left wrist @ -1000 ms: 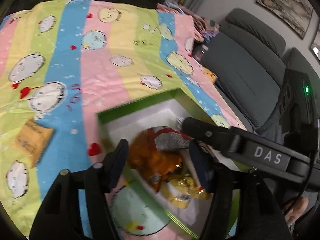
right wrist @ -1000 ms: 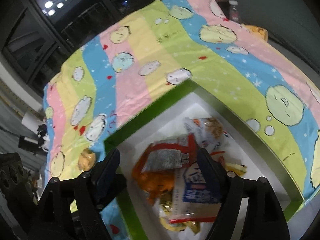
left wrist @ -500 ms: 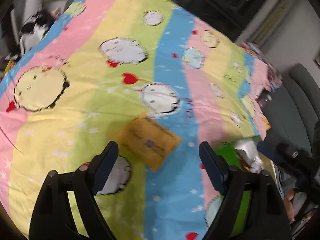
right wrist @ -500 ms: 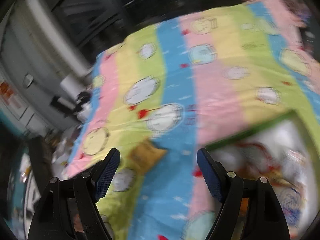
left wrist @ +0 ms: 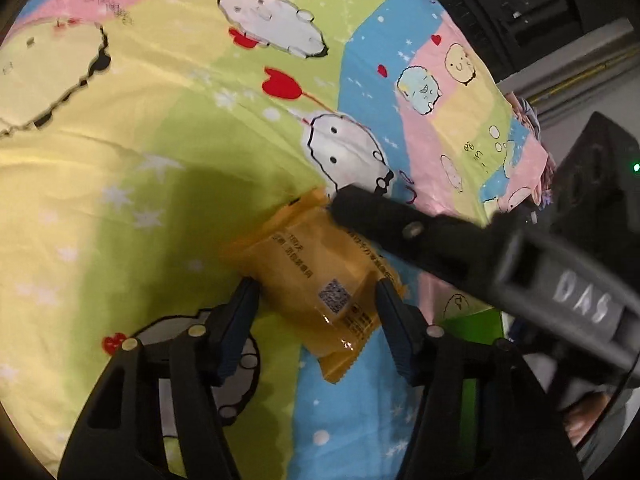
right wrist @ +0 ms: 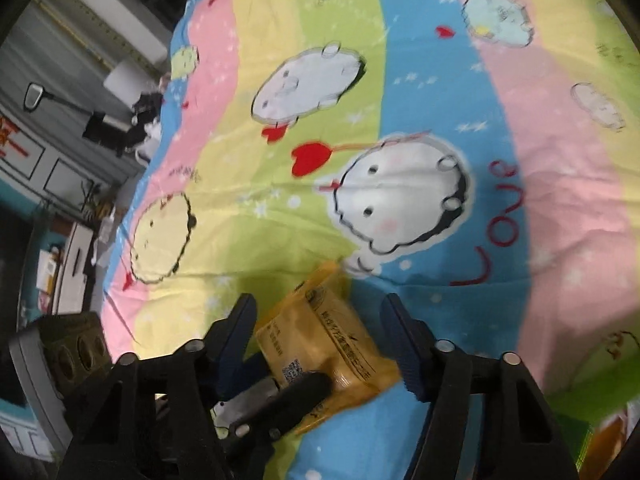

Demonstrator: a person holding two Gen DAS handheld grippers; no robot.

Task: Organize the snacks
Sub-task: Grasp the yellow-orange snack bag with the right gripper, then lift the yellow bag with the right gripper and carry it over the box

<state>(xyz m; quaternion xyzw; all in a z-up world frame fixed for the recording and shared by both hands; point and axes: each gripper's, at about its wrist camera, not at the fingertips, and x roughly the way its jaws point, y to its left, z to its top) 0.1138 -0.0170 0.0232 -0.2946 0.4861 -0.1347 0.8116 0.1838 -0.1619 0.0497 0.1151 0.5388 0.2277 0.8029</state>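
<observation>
An orange snack packet point(left wrist: 316, 276) lies on the striped cartoon bedcloth point(left wrist: 160, 160). My left gripper point(left wrist: 314, 292) straddles it; the jaws are closing and both pads touch the packet's sides. My right gripper point(right wrist: 318, 308) comes at the same packet point(right wrist: 320, 336) from the other side. Its jaws are closing too, with the packet between them and a gap at the right finger point(right wrist: 400, 336). One right finger point(left wrist: 400, 232) lies across the packet's far end in the left wrist view. A left finger point(right wrist: 296, 392) crosses its near end in the right wrist view.
A corner of the green box point(left wrist: 472, 320) shows just right of the packet, and again at the lower right point(right wrist: 576, 428) with snacks inside. A heap of clothes point(left wrist: 528, 120) lies at the bed's far edge. Beyond the bed's left edge are cluttered furniture and a white roll point(right wrist: 124, 80).
Both grippers swung away from above the green box of snacks to the orange packet on the cloth. Both pairs of jaws have narrowed around it.
</observation>
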